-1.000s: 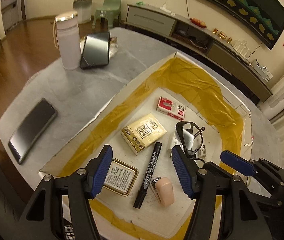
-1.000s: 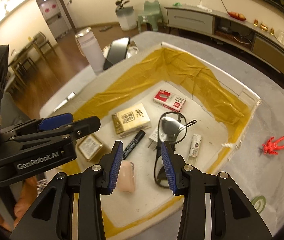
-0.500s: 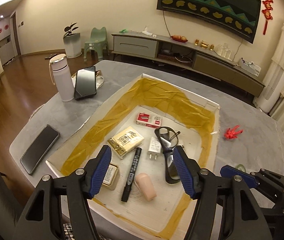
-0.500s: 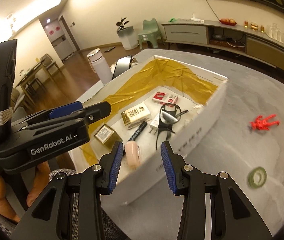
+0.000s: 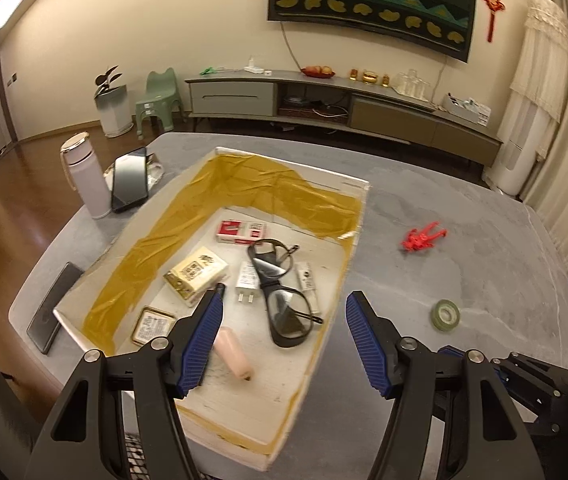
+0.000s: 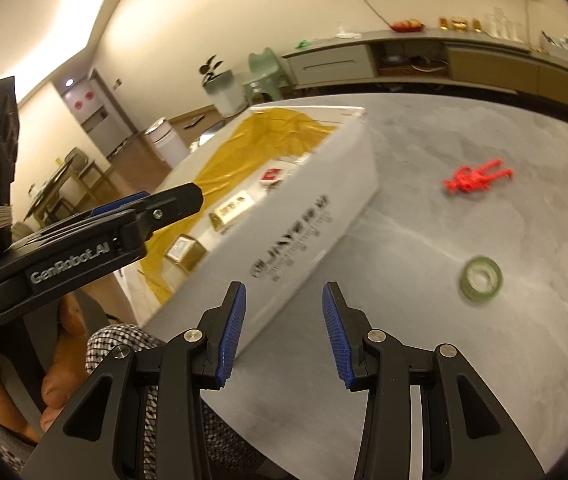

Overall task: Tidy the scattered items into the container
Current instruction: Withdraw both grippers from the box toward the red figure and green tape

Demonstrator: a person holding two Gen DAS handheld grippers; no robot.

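A big white box sits on a grey table. Yellow tape lines its inside walls. Many things lie in the box: glasses, a red and white pack, a yellow pack, a white plug, a small gold tin, a pink thing and a little tube.

Two things lie on the table outside the box. A red toy lies to the right of the box, well apart from it. A green tape roll lies nearer the grippers, also to the right of the box.

The left gripper hangs over the near end of the box. Its blue fingers are spread wide and hold nothing. The right gripper hangs above the table, by the box's outer wall. Its fingers are apart too, with nothing between them. A hand holds the left gripper's handle.

A white bottle and two phones sit left of the box.
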